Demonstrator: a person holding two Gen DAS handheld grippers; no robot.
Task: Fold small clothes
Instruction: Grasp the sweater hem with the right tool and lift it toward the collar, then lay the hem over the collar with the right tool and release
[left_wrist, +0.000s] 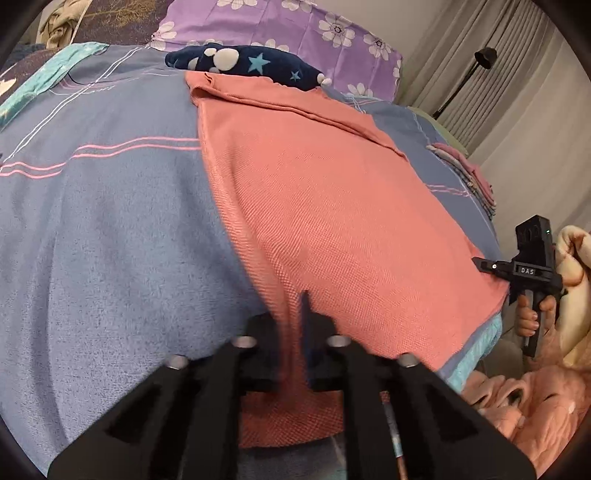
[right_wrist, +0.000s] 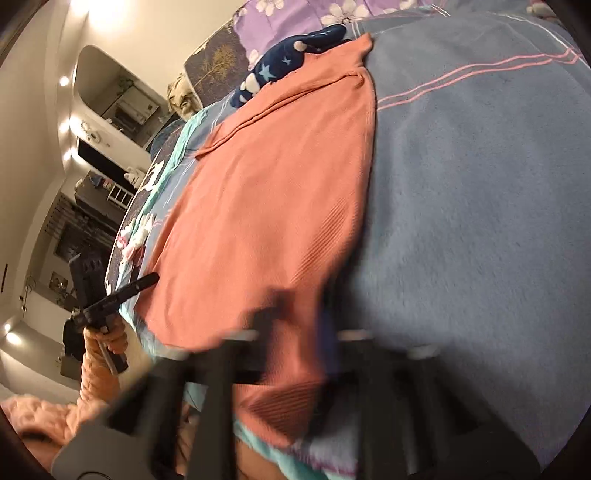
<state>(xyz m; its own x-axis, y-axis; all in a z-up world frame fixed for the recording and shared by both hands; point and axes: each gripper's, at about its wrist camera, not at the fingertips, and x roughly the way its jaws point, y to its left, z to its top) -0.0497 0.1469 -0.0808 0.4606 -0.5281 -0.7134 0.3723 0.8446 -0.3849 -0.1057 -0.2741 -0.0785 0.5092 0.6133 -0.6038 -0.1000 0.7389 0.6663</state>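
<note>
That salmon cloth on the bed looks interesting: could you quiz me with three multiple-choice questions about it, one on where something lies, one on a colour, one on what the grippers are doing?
1. What lies at the far end of the cloth?
A. a navy star-print item
B. a green towel
C. a white shoe

2. What colour is the blanket beneath the cloth?
A. yellow
B. blue-grey
C. black

3. What is the left gripper doing?
A. hanging open over the pillow
B. pinching the near cloth edge
C. holding a hanger

Answers:
1 A, the navy item with stars and white spots sits at the cloth's far end.
2 B, blue-grey with pink stripes.
3 B, the cloth runs between its closed fingers; the right gripper likewise grips a cloth edge, though blurred.
</note>
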